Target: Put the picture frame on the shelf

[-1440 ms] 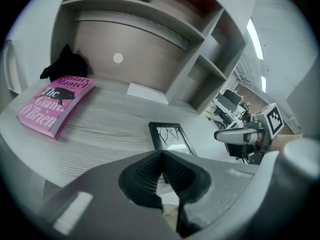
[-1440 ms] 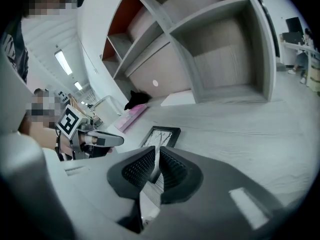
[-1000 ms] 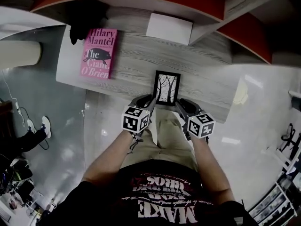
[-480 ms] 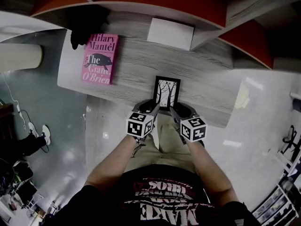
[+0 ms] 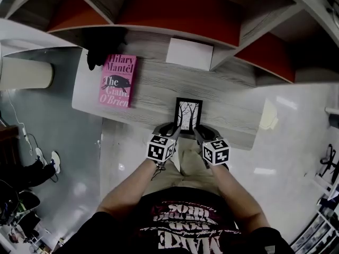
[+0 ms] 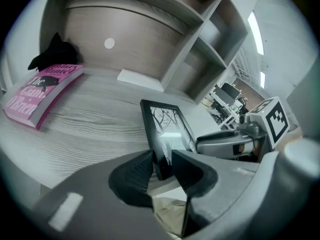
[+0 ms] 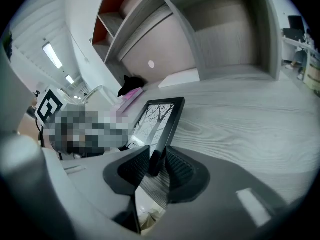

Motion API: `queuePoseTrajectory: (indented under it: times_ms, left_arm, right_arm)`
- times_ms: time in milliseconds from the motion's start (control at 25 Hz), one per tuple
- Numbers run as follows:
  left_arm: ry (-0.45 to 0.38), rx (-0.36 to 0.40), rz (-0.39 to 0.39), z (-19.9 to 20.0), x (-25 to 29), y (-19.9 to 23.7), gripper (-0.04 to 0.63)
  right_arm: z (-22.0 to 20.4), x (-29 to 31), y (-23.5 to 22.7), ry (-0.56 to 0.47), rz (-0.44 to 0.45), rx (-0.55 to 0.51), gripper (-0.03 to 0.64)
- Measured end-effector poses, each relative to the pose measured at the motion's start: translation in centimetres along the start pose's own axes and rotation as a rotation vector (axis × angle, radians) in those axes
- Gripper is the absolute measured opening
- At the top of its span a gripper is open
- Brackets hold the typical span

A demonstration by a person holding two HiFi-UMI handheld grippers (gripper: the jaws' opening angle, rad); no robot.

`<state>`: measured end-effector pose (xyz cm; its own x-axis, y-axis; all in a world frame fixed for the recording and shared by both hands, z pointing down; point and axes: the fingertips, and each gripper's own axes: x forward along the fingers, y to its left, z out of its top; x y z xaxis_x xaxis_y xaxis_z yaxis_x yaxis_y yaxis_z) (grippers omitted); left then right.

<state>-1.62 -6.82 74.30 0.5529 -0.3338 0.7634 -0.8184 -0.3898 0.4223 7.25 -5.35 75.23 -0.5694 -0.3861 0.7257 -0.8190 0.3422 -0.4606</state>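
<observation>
My left tongs [image 5: 171, 129] and right tongs [image 5: 197, 132], the right just closing tighter, each pinch a lower corner of the picture frame [image 5: 188, 114], mid-picture.

One bench [image 5: 233, 107] carries four things: one picture frame [image 5: 188, 114], one pink book [image 5: 118, 81], one flat white box [image 5: 189, 53] and one black object [image 5: 106, 46]. There are two claws, a left claw [image 5: 169, 129] and a right claw [image 5: 199, 132]. The right claw's jaws have just been closing with the frame between them. Each claw bears one marker cube [image 5: 160, 147], making two cubes, and one person [image 5: 183, 216] holds both claws.
</observation>
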Motion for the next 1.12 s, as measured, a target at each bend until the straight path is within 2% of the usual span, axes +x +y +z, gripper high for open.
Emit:
queuePoseTrajectory:
  times_ms: [240, 440, 640, 920, 1120]
  left_arm:
    - [-0.044, 0.027, -0.014, 2.7, -1.7, -1.0, 0.121]
    - [-0.078, 0.019, -0.008, 5.3, -3.2, -1.4, 0.121]
    - [-0.120, 0.049, -0.005, 7.7, -5.5, -2.3, 0.121]
    - [-0.208, 0.068, -0.006, 11.5, -8.6, -3.2, 0.120]
    - [-0.283, 0.074, 0.003, 14.1, -11.0, -4.0, 0.120]
  right_arm:
    - [2.7, -2.0, 0.7, -0.063, -0.009, -0.010, 0.121]
    - [5.5, -3.2, 1.3, -0.121, -0.015, -0.025, 0.121]
    - [7.9, -4.7, 2.3, -0.175, -0.017, -0.021, 0.117]
    - [12.8, -7.5, 4.2, -0.264, -0.030, -0.144, 0.114]
    - [15.9, -9.5, 5.7, -0.324, -0.035, -0.194, 0.110]
